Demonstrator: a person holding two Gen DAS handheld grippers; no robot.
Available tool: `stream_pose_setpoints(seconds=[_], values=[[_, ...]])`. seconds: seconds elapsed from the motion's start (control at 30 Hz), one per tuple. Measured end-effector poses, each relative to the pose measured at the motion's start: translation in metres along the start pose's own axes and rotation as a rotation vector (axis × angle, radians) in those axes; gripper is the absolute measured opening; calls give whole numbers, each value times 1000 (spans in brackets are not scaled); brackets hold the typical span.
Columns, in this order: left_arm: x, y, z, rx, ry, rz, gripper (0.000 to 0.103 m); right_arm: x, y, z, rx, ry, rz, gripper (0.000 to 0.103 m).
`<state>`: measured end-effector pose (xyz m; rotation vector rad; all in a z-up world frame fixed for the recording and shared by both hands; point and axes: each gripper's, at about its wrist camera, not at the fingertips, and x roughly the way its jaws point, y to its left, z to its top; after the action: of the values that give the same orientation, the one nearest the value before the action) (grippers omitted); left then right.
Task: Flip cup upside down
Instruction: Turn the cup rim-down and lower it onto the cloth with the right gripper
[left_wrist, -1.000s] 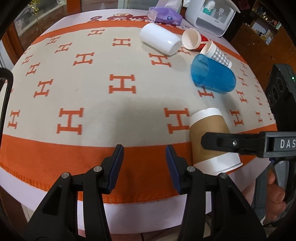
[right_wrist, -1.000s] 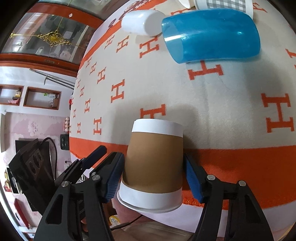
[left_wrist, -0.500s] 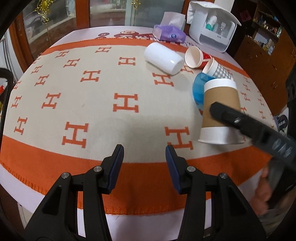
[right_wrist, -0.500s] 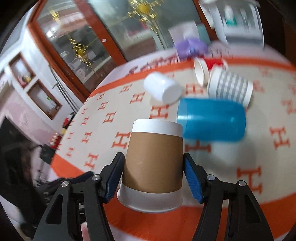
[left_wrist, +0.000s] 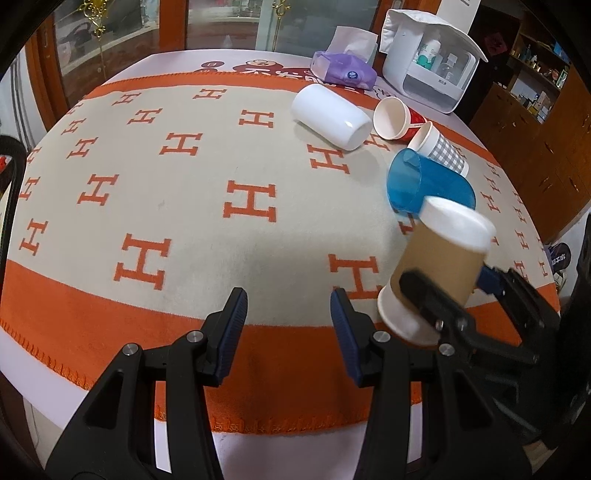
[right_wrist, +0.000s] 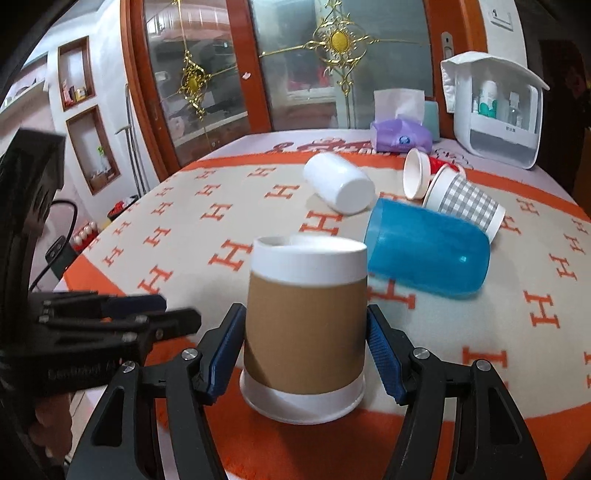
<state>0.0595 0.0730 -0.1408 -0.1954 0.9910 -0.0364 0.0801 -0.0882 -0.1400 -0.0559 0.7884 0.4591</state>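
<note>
The right gripper (right_wrist: 306, 350) pinches the brown paper cup (right_wrist: 306, 325) by its sleeve, blue pads pressed on both sides, wide rim down and the base on top. It looks slightly tilted, just above or barely touching the orange border of the cloth (right_wrist: 480, 417). I'd level it, set the rim flat, then let go gently. The blue cup (right_wrist: 428, 251) lies just beyond it. The left gripper (left_wrist: 288, 325) waits spread, holding nothing.
</note>
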Motion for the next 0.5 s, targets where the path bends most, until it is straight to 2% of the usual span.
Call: stream_pose_setpoints(seconds=[0.3,0.4,0.43,0.5], values=[[-3,-3,-2,7,-15,2,44,-2,6,-16,-27,16,-16,66],[-2,-3,-3,3,-4,3,44,-1,5,-17,-10,39,-5,74],[-2,-3,-4,2,-1,3,44,-1,4,-17,-4,39,-1,80],[-1,-3,-5,0,9,4,44,-5,2,-18,14,33,9,83]])
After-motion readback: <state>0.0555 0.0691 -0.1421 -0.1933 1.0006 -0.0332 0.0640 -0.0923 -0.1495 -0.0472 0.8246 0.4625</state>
